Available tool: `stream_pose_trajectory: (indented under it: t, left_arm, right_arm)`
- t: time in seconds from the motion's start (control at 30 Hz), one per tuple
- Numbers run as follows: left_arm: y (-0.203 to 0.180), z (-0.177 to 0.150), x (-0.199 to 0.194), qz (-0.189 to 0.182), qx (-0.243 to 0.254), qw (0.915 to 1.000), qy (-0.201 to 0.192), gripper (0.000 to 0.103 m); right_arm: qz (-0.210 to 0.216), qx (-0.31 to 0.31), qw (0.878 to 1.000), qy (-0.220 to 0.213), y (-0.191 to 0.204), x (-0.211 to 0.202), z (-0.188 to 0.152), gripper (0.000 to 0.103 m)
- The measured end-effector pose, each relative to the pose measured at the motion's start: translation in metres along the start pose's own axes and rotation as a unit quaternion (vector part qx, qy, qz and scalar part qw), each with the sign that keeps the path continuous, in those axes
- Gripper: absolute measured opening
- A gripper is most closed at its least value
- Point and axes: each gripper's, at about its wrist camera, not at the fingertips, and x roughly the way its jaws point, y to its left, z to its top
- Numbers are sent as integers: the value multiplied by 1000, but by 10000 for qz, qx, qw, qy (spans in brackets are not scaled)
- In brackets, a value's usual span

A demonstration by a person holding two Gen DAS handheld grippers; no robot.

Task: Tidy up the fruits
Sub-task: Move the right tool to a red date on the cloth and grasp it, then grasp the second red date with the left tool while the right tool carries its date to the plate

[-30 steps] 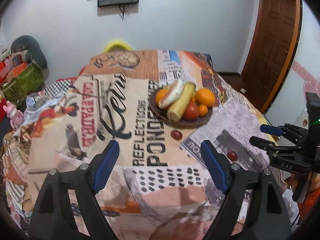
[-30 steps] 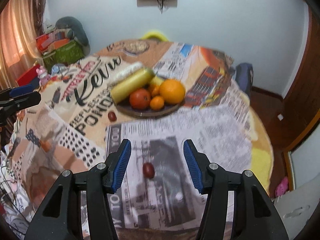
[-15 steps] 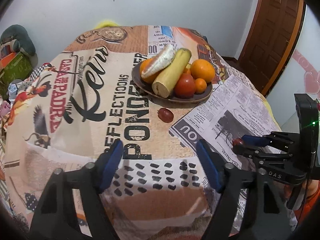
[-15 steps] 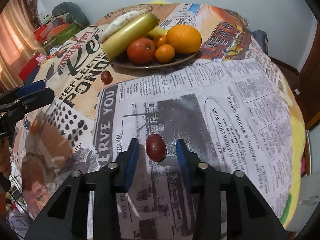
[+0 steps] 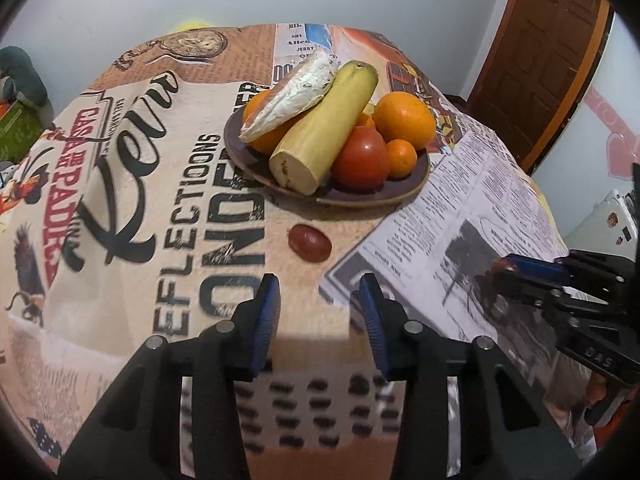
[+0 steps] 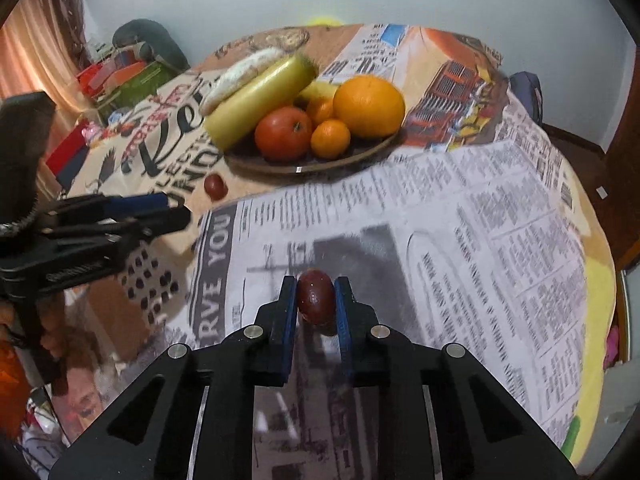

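A brown plate (image 5: 416, 184) (image 6: 360, 156) holds a yellow cob, a wrapped roll, oranges and a tomato. A dark red grape (image 5: 310, 242) (image 6: 216, 186) lies on the cloth just in front of the plate. My left gripper (image 5: 316, 300) is open and empty, just short of that grape. My right gripper (image 6: 316, 296) is shut on a second dark red grape (image 6: 315, 298), low over the newspaper print. In the left wrist view the right gripper (image 5: 504, 274) shows at the right with the grape between its tips.
The round table is covered with a printed cloth (image 5: 160, 184). A brown door (image 5: 552, 48) stands at the right. Cluttered boxes and cushions (image 6: 124, 68) lie beyond the table's far left edge. The table edge (image 6: 596, 300) drops off at the right.
My right gripper closed on the grape on the newspaper print. My left gripper moved forward toward the other grape and narrowed its opening.
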Motion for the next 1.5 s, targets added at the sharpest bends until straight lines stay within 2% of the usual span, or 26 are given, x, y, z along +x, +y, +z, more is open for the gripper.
stream_pose_trajectory:
  t: [0.13, 0.23, 0.3, 0.4, 0.53, 0.7, 1.1, 1.33, 1.5]
  left_arm:
    - [1, 12, 15, -29, -85, 9999, 92, 36]
    - [3, 19, 25, 124, -131, 9998, 79, 31]
    - [5, 20, 31, 142, -180, 9997, 86, 24]
    - [7, 18, 29, 103, -184, 9998, 31, 23]
    - [10, 18, 23, 101, -226, 9997, -14, 22]
    - [13, 21, 1, 146, -193, 9993, -273, 22]
    - [30, 52, -40, 102, -288, 9952, -933, 22]
    - [24, 77, -46, -81, -230, 9926, -1188, 22]
    - [25, 96, -40, -22, -191, 9917, -1273, 22]
  right_arm:
    - [-59, -17, 9999, -129, -5, -2, 8, 17]
    - [-52, 1, 9998, -171, -9, -1, 11, 17]
    - [-59, 13, 9998, -183, -11, 1, 13, 17]
    - [-57, 55, 9998, -199, -13, 3, 14, 17]
    - [-51, 55, 9997, -234, -15, 2, 20, 17]
    - [-71, -1, 9991, -407, -13, -4, 31, 17]
    - [-48, -55, 9970, -772, -7, -6, 67, 17]
    - [-74, -144, 9957, -916, -5, -1, 87, 17]
    - [-84, -190, 9952, -954, -3, 6, 99, 17]
